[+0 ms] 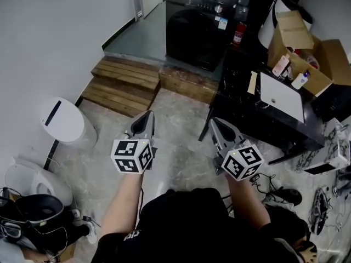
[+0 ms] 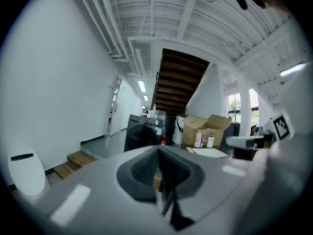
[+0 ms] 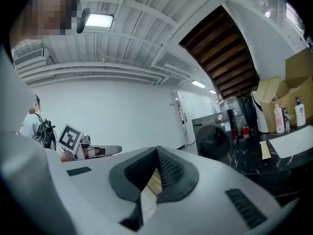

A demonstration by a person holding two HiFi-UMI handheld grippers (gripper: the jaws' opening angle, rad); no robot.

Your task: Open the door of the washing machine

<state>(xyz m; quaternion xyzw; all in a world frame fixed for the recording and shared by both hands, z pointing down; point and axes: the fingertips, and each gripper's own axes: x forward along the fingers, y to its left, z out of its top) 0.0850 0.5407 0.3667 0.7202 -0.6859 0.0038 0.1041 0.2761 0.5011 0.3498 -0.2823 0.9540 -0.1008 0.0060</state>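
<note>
- Up on the raised floor at the far end: washing machine (image 1: pixel 200 29), a dark front-loader. Its round door (image 1: pixel 191 34) looks shut. My read is that the task hasn't started.
- What's between the person and it?
- A black desk (image 1: pixel 258 116) runs along the right side, and it carries an open cardboard box (image 1: pixel 299 48) with bottles in it. Wooden steps (image 1: pixel 123 84) left of centre lead up to the machine's level. A white bin (image 1: pixel 64 124) stands by the left wall. A small red fire extinguisher (image 1: pixel 238 33) sits just beside the machine, on its right in the head view.
- Claws?
- Both are held out ahead of the body, side by side, pointing roughly at the machine and well apart from it. It looks like a carry posture, since the person has to walk over and get up the steps first.
- State?
- The left claw (image 2: pixel 161 180) is clenched, pads together, nothing between them. The right claw (image 3: pixel 154 177) is the same, clenched and empty. Neither touches anything.
- Why closed?
- Probably because there's nothing to grab yet. I'd expect one claw to need opening before it takes the door edge or a handle. The machine is too small in these views to make out a handle.
</note>
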